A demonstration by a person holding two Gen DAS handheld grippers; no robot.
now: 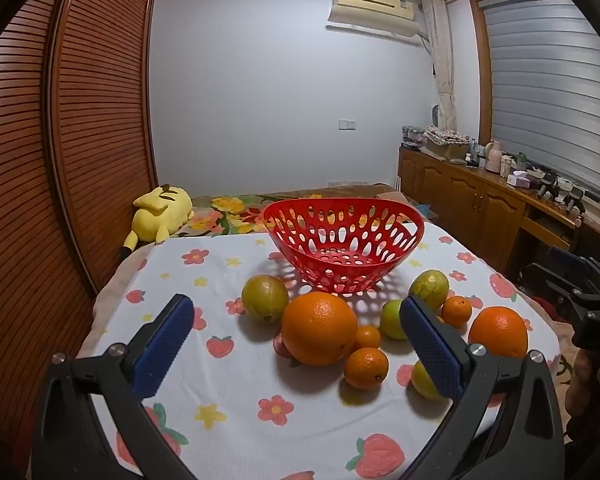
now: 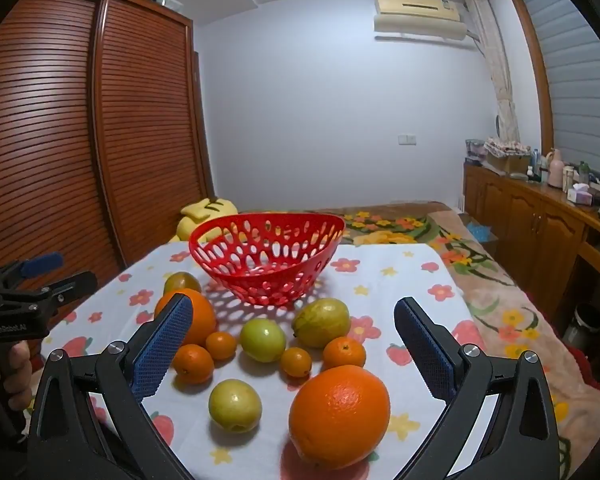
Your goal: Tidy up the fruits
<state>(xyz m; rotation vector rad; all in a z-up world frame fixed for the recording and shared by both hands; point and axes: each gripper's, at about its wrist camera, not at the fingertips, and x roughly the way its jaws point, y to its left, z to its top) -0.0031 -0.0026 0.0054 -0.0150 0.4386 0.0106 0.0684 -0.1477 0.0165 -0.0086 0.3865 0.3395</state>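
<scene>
An empty red perforated basket [image 1: 414, 236] [image 2: 204, 258] stands at the far side of the table. Loose fruit lies in front of it. A big orange [image 1: 319, 328] sits just ahead of my open, empty left gripper [image 1: 296, 314], with a yellow-green fruit [image 1: 265, 298], small oranges [image 1: 366, 368] and green fruits [image 1: 392, 320] around it. In the right wrist view a second big orange [image 2: 339, 416] lies between the fingers of my open, empty right gripper [image 2: 294, 314], beside a green fruit [image 2: 235, 405], another green fruit [image 2: 263, 339] and several small oranges [image 2: 344, 353].
The table wears a white cloth [image 1: 220, 392] printed with strawberries and flowers. A bed with a yellow plush toy [image 1: 162, 214] lies behind it. A wooden wardrobe [image 1: 80, 140] stands left, and a cluttered wooden sideboard [image 1: 480, 192] right.
</scene>
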